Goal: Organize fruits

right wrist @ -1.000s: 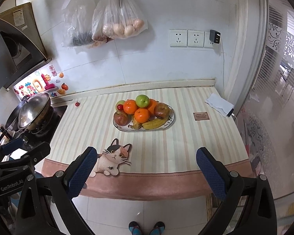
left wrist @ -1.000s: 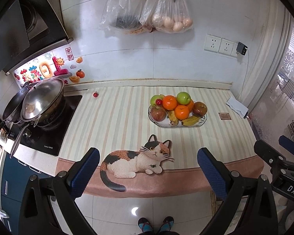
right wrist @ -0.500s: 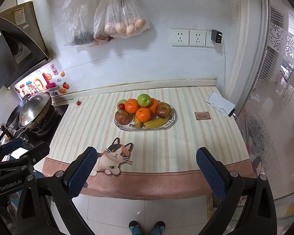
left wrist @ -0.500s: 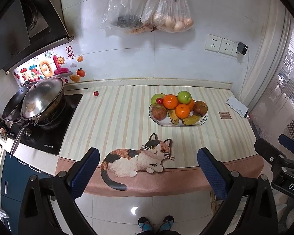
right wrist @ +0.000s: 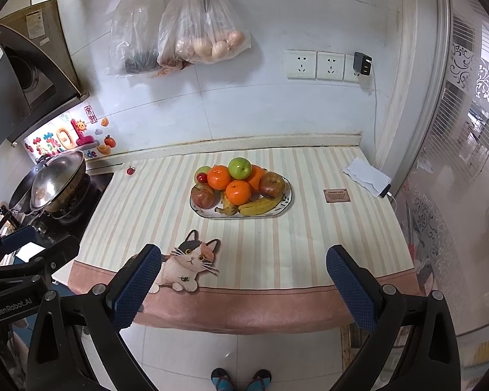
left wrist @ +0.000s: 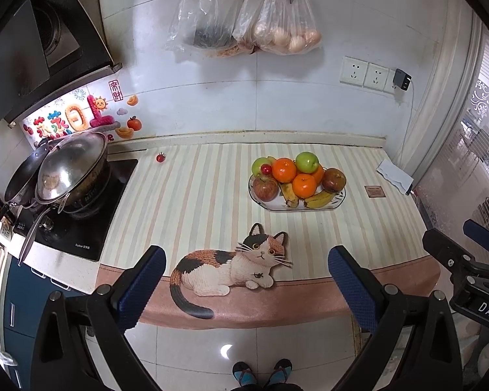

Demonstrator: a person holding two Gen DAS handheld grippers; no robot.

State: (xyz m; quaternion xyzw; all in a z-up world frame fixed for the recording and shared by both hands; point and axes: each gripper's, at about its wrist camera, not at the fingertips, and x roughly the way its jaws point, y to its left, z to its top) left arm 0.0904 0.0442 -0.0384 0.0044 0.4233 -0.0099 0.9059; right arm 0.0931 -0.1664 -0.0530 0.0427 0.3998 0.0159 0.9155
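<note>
**Fruit heaped high on plate; both grippers wide and empty, off the desk**

The left gripper [left wrist: 246, 280] and the right gripper [right wrist: 243, 282] both stand with jaws spread wide and nothing between them, held out over the floor short of the near edge of the desk [left wrist: 185, 202].

The fruit sits on an oval plate [right wrist: 285, 207] toward the back of the desk, at about 12 o'clock from the right gripper and about 1 o'clock from the left. A green apple [right wrist: 240, 167] rests on top of the oranges [right wrist: 238, 191]; red apples [right wrist: 202, 197] flank the pile at 9 and 3 o'clock, and bananas [right wrist: 259, 206] lie along the near rim. One small red fruit [left wrist: 160, 157] lies alone at 11 o'clock from the left gripper, near the stove [left wrist: 81, 224].

Risks, as judged:
- The heap looks loosely stacked. Pulling a lower orange could let the green apple roll off the plate and across the desk.
- Round, smooth fruit may slip from a grip taken off-centre.
- The plate may slide on the striped cloth [right wrist: 309, 244] if pushed sideways.
- The lone red fruit is small; a hard squeeze could crush it, and a nudge could send it toward the stove and the wok [left wrist: 71, 169].
</note>
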